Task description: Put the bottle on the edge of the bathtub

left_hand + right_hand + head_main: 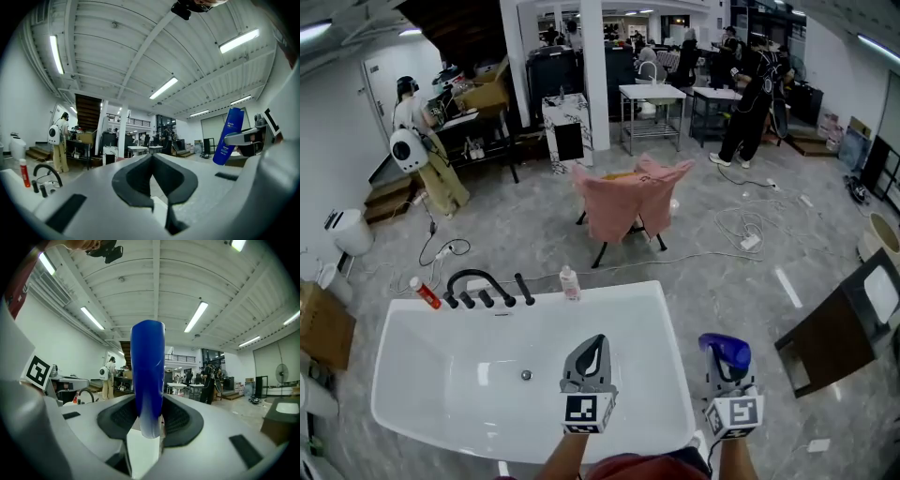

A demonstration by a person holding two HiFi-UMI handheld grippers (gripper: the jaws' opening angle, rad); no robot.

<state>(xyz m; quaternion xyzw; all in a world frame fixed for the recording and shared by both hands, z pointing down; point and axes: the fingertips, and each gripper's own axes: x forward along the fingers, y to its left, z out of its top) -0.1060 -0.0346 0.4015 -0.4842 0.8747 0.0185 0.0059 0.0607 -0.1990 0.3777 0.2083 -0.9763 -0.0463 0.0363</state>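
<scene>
Blue bottle (148, 371): clamped between the jaws of the right hand-held gripper (727, 367), its lower end between the pads and the rest standing up out of them. In the head view the bottle is just outside the right rim of the white bathtub (403, 323), above the grey floor, not on the tub. In the left gripper view it leans slightly.

Left hand-held gripper (592, 352): jaws together at the tips, nothing between them. It is over the near part of the tub basin, beside the right one.

Far rim of the tub, left to right: a red-and-white tube (425, 292), a black faucet (478, 281), a small clear bottle (570, 283).

Beyond the tub, a pink cloth (628, 202) is draped over a chair.
</scene>
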